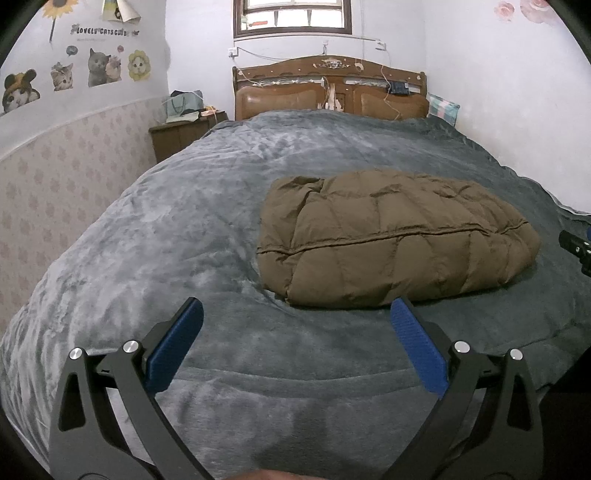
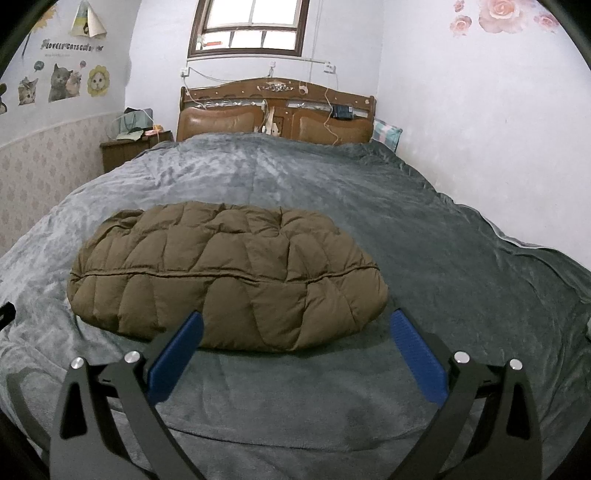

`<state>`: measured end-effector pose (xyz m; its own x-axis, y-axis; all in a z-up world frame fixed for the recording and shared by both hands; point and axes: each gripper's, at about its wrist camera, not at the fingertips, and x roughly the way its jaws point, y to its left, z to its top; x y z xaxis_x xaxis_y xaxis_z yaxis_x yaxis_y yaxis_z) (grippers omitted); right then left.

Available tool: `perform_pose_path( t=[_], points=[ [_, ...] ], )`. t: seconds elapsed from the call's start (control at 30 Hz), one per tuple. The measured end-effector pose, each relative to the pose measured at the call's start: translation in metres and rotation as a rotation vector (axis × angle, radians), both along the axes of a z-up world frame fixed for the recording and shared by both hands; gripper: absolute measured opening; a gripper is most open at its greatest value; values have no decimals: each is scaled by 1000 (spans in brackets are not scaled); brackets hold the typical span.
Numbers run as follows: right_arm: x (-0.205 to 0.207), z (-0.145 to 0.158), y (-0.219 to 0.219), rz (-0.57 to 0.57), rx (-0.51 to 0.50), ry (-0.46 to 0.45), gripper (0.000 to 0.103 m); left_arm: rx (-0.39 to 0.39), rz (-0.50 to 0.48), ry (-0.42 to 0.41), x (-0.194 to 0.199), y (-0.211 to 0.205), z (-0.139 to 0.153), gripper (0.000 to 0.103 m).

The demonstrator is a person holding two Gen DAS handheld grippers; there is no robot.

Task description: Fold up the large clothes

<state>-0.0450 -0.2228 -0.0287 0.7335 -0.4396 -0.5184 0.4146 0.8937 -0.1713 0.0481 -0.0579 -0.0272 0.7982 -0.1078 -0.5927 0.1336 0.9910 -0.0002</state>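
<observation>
A brown quilted jacket (image 2: 229,273) lies folded into a puffy bundle on the bed (image 2: 461,266), which is covered by a grey blanket. The right gripper (image 2: 295,332) hovers just in front of the bundle — its blue-padded jaws spread wide, holding nothing. Behind stand a wooden headboard (image 2: 277,110), a window (image 2: 251,26) and a nightstand (image 2: 122,151) — cat stickers (image 2: 62,83) dot the left wall.

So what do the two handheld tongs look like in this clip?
They look identical. The left tongs and right tongs each have black angular metal frames with triangular cut-outs and round silver pivot bolts. Each finger carries a flat, ribbed blue pad. No cables, markings or sleeves are visible.
</observation>
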Motion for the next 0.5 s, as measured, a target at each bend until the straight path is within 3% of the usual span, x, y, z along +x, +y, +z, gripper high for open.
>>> perform_pose_path(
  t=[0.5],
  points=[
    [0,-1,0,0,-1,2,101,-2,-2,4,-1,0,0,100]
  ],
)
